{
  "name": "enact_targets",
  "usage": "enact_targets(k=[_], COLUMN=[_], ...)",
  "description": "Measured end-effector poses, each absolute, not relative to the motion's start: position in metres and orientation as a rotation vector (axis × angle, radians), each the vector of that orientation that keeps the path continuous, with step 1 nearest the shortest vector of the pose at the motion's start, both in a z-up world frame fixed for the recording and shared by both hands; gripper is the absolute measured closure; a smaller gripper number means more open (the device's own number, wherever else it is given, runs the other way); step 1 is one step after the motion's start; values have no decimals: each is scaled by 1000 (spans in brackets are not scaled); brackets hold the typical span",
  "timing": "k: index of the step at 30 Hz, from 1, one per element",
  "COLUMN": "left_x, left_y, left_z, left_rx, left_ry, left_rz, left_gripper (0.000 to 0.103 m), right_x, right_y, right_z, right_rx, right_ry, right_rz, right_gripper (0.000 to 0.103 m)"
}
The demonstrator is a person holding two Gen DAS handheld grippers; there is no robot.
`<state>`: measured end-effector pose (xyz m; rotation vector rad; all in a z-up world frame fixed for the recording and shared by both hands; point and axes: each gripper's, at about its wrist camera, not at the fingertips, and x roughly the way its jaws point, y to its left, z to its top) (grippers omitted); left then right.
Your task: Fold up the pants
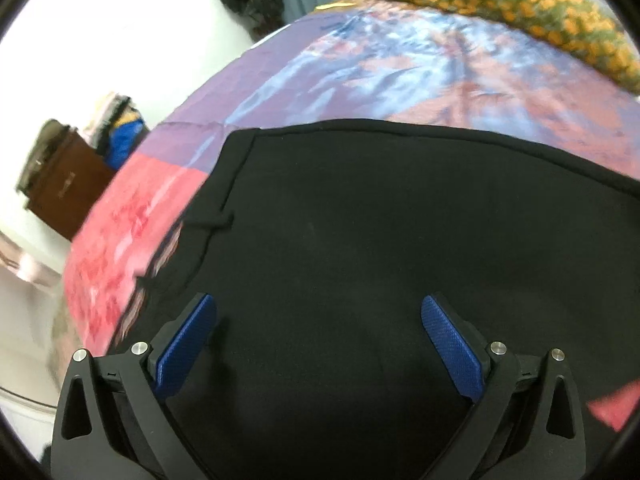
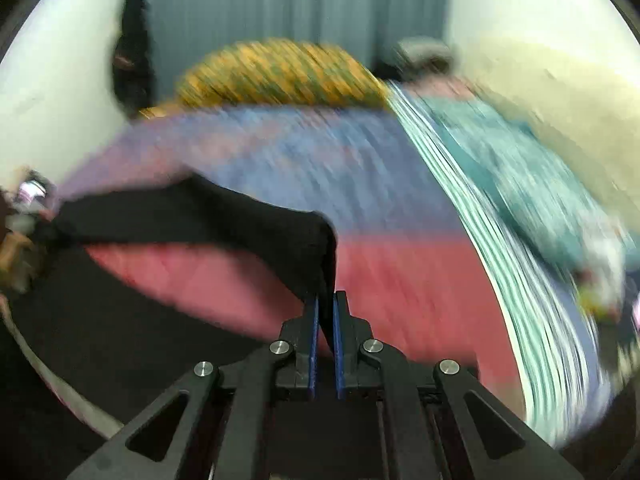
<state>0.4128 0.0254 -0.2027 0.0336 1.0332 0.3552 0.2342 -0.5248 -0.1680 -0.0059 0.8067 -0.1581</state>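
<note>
Black pants lie spread flat on a bed with a pink, purple and blue cover. My left gripper hovers just above the dark cloth, its blue pads wide apart and nothing between them. In the right wrist view, heavily blurred by motion, my right gripper is shut on a fold of the black pants, which hangs lifted off the cover and stretches away to the left.
A yellow and green patterned pillow lies at the head of the bed. A brown wooden cabinet stands by the wall on the left. A teal and striped cloth lies on the right side of the bed. Grey curtains hang behind.
</note>
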Motion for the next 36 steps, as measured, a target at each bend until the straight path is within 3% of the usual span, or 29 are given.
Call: enact_targets(k=[3,6,9,13,18,24,27,30,32,33,34,35,36], left_x=[373,345,332,331,328,324,323,323,323,323,323,323,324], left_y=[20,17,11,6,4,14,13,9,9,9,9,10,10], left_z=[-188,-186,-196,-221,-223,-227,-229,-229,-229,-229,-229,-228,-228], left_rx=[6,7,29,36,41,-14,-26,-13,-14,-13,-12,-14,-18], left_ry=[1002,1003,1005,1009,923,916,911,906,907,907,906,907,911], left_rz=[292,259,256,269,292,260,256,262,262,262,263,262,260], left_gripper=[1,1,1,0,0,0,0,0,0,0,0,0,0], right_x=[212,183,164,170,213,226,202,194,195,200,203,206,211], right_y=[-547,-558,-539,-478,-416,-471,-503,-528,-528,-528,-527,-529,-530], right_z=[-218,-213,-196,-207,-248,-284,-282,-296,-294,-293,-292,-293,-294], right_rx=[39,167,271,476,669,895,985,1115,1111,1073,1050,1034,1024], right_ry=[1004,949,819,763,825,758,657,602,592,613,636,664,687], right_rz=[-369,-453,-435,-141,126,-64,-218,-270,-294,-318,-342,-363,-370], right_gripper=[76,70,34,32,32,35,23,25,32,46,73,85,86])
